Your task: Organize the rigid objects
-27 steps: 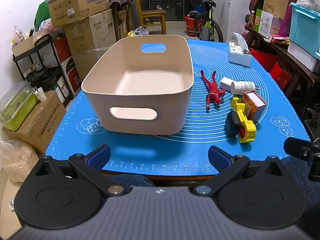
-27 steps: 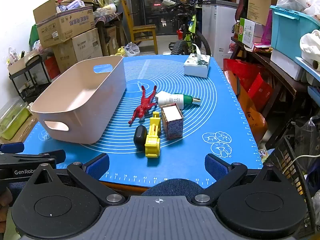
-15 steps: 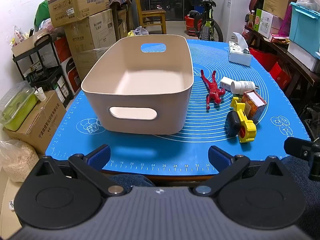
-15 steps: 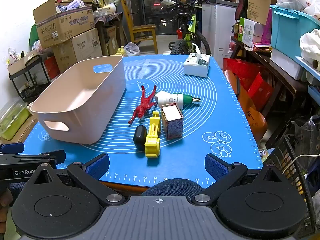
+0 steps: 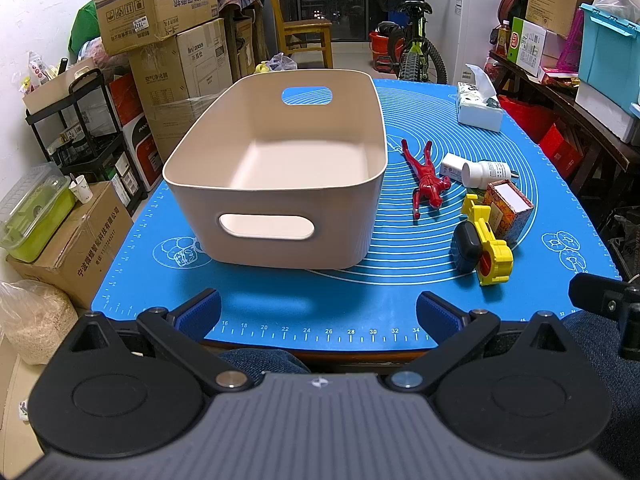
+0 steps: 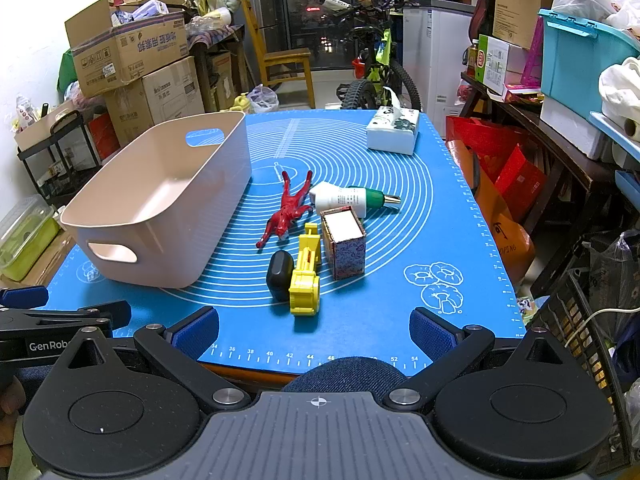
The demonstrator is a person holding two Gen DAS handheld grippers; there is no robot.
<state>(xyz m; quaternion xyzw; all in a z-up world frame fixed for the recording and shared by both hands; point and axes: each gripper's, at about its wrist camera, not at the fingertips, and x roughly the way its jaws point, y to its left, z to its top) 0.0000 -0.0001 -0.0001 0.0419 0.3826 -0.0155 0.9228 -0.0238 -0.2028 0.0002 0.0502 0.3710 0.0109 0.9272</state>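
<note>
An empty beige bin [image 5: 276,184] [image 6: 160,204] stands on the blue mat [image 5: 360,304] [image 6: 420,216]. To its right lie a red figure [image 5: 430,184] [image 6: 288,210], a white bottle with a green cap [image 5: 482,172] [image 6: 344,199], a patterned box [image 5: 508,210] [image 6: 344,242], a yellow toy vehicle [image 5: 490,248] [image 6: 306,276] and a black oval case [image 5: 466,246] [image 6: 279,274]. My left gripper [image 5: 318,312] is open and empty at the mat's near edge, before the bin. My right gripper [image 6: 314,330] is open and empty, before the yellow toy.
A tissue box [image 5: 478,108] [image 6: 394,132] sits at the mat's far right. Cardboard boxes [image 5: 160,12], a shelf and a bicycle [image 6: 372,76] surround the table. A side table with a teal crate [image 6: 580,60] is at the right.
</note>
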